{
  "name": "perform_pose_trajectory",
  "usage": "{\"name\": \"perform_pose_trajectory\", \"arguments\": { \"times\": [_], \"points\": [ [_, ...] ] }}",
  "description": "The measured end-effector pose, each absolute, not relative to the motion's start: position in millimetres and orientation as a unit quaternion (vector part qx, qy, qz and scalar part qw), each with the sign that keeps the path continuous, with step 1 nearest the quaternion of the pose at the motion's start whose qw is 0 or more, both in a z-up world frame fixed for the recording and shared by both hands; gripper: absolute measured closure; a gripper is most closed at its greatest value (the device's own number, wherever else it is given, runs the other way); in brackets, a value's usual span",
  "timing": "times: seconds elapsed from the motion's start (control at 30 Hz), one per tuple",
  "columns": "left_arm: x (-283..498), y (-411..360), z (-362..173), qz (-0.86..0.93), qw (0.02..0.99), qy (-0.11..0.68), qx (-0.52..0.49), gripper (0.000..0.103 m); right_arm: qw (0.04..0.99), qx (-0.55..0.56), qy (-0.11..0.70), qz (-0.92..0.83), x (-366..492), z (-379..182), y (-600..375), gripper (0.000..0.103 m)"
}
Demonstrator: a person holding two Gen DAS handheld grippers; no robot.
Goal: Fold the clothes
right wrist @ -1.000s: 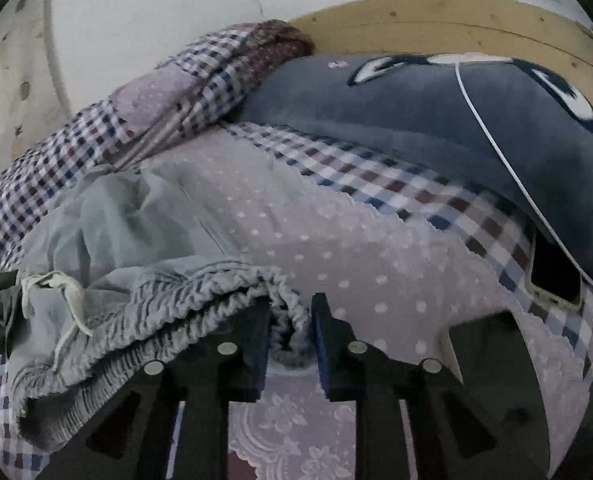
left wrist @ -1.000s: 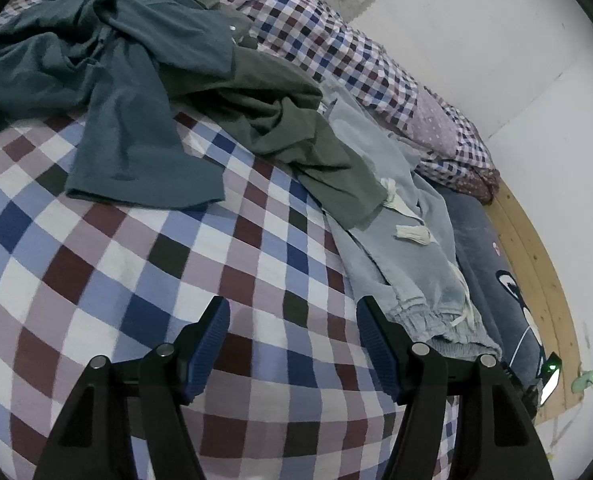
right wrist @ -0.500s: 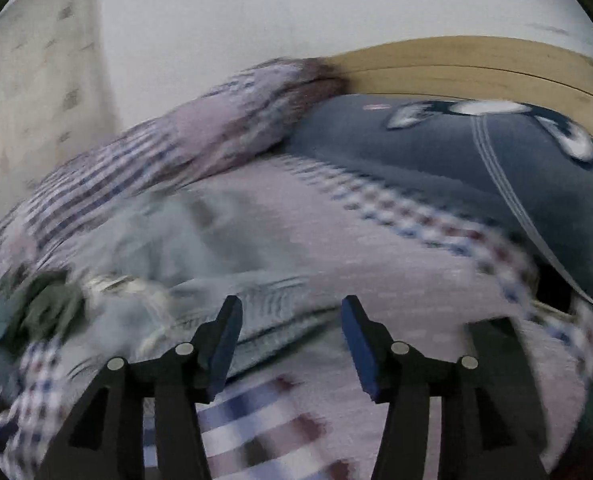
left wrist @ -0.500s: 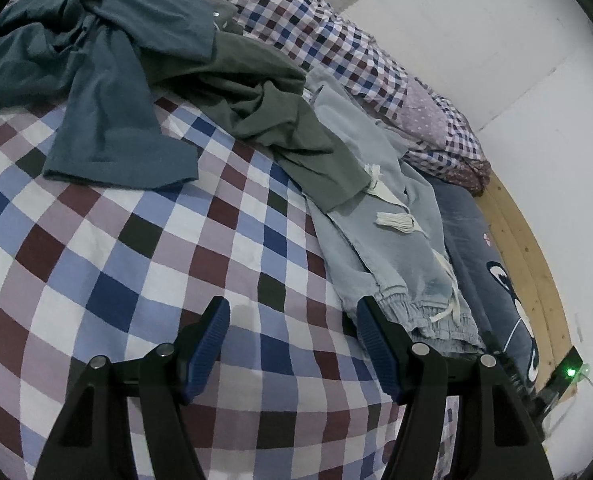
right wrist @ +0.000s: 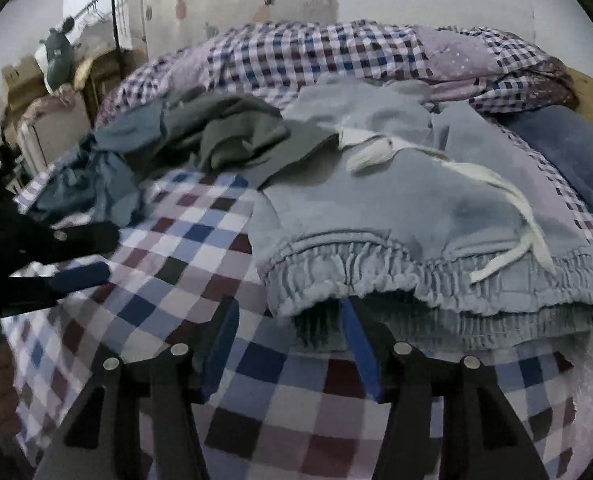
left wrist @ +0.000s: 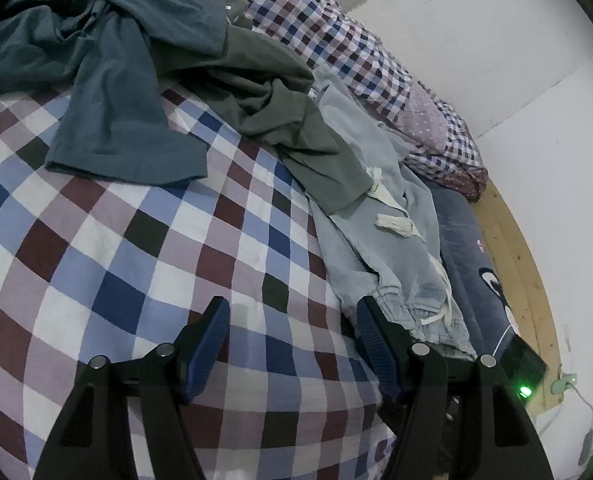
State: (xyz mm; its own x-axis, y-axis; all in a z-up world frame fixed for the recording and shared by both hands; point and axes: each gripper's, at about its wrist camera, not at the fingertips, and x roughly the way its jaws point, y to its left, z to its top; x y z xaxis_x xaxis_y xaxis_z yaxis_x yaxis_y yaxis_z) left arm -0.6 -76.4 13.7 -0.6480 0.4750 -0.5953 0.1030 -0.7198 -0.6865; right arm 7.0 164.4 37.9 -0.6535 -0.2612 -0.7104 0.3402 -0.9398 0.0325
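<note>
The pale blue trousers [right wrist: 408,200] lie stretched along the right side of the checked quilt [left wrist: 136,280], waistband nearest, with a grey-green top [left wrist: 280,120] overlapping their far end and a teal shirt [left wrist: 112,92] crumpled far left. The right gripper [right wrist: 292,344] hovers just short of the waistband, jaws apart and empty, and the left gripper [left wrist: 292,344] waits over bare quilt, also apart and empty. I would grip the waistband at both corners, draw the trousers clear of the top, then lay them flat before folding.

Dim, flat indoor light, soft shadows – fisheye-bent, black-vignetted edges
</note>
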Motion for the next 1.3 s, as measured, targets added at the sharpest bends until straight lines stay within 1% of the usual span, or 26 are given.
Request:
{"name": "perform_pose_trajectory", "arguments": {
  "times": [0.1,0.13,0.17,0.33,0.4,0.47,0.53,0.63,0.73,0.87,0.97,1.03,1.1,1.3],
  "points": [
    [0,-79,14,0.833,0.113,-0.359,-0.405,0.034,0.153,0.404,0.049,-0.901,-2,28,165,0.047],
    [0,-80,14,0.833,0.113,-0.361,-0.405,0.034,0.147,0.409,0.043,-0.9,-6,26,167,0.054],
    [1,-80,14,0.832,0.113,-0.362,-0.405,0.034,0.141,0.413,0.036,-0.899,-8,24,170,0.059],
    [1,-78,14,0.83,0.121,-0.363,-0.406,0.034,0.15,0.406,0.003,-0.901,-12,25,173,0.059],
    [0,-75,13,0.83,0.124,-0.361,-0.407,0.034,0.149,0.403,0.007,-0.903,-17,22,170,0.068],
    [-1,-73,13,0.828,0.127,-0.362,-0.409,0.034,0.154,0.399,-0.018,-0.904,-22,23,178,0.085],
    [-2,-71,12,0.825,0.131,-0.365,-0.411,0.034,0.154,0.392,-0.059,-0.905,-21,31,194,0.091],
    [-5,-66,11,0.814,0.143,-0.381,-0.415,0.034,0.154,0.376,-0.116,-0.906,-11,49,220,0.095],
    [-8,-56,11,0.806,0.163,-0.391,-0.413,0.034,0.165,0.363,-0.153,-0.904,3,66,239,0.096],
    [-14,-39,10,0.796,0.194,-0.402,-0.408,0.034,0.186,0.359,-0.192,-0.894,17,74,256,0.096],
    [-19,-28,5,0.771,0.227,-0.438,-0.403,0.034,0.209,0.364,-0.209,-0.883,28,74,260,0.096],
    [-21,-22,2,0.751,0.248,-0.468,-0.394,0.033,0.229,0.368,-0.215,-0.875,37,73,258,0.097],
    [-22,-18,-3,0.735,0.263,-0.491,-0.387,0.03,0.245,0.372,-0.211,-0.87,45,74,252,0.097],
    [-26,-12,-9,0.716,0.277,-0.518,-0.377,0.03,0.275,0.384,-0.206,-0.857,59,73,242,0.097]
  ]
}}
